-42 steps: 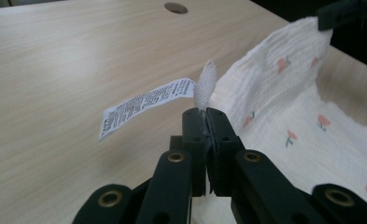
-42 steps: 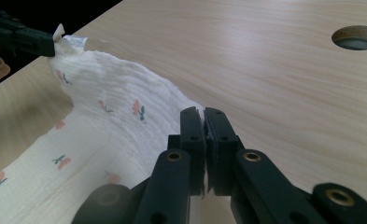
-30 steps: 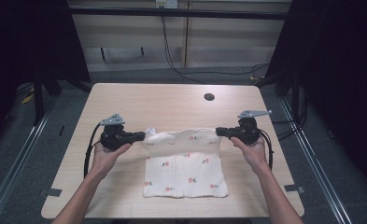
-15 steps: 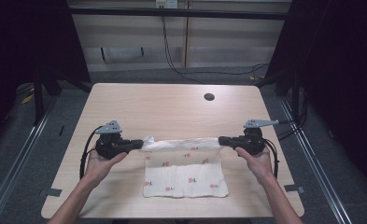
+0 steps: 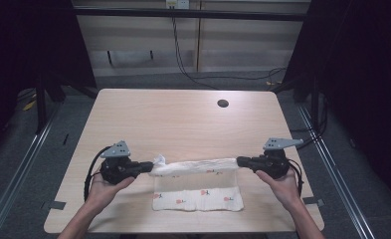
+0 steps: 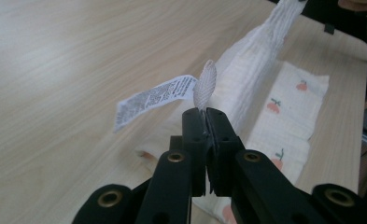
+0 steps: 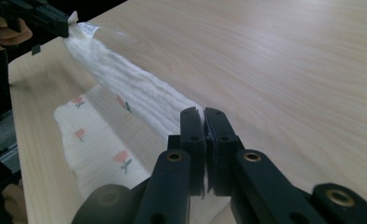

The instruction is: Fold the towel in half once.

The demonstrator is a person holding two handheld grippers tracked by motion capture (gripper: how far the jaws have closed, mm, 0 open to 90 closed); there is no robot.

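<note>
the cloth (image 5: 198,184), white with small red fruit prints, lies at the near edge of the counter (image 5: 183,114), its far edge lifted and stretched into a taut roll between my two tools while the near part lies flat on the wood. my left hand-held gripper (image 5: 146,167) is clamped on the left corner, a pinch of fabric poking up past the closed jaws in the left gripper view, with the care label (image 6: 153,99) sticking out beside it. my right hand-held gripper (image 5: 243,161) is closed on the opposite corner, the cloth (image 7: 139,98) running away from its jaws toward the other tool. i hold both corners apart and level, i judge, so the raised edge stays straight and the fold lands square over the half resting below. the flat part sits between my hands (image 5: 103,188), anchoring the piece by its own weight. a dark round hole (image 5: 223,103) marks the counter's far side, well apart from the work.
</note>
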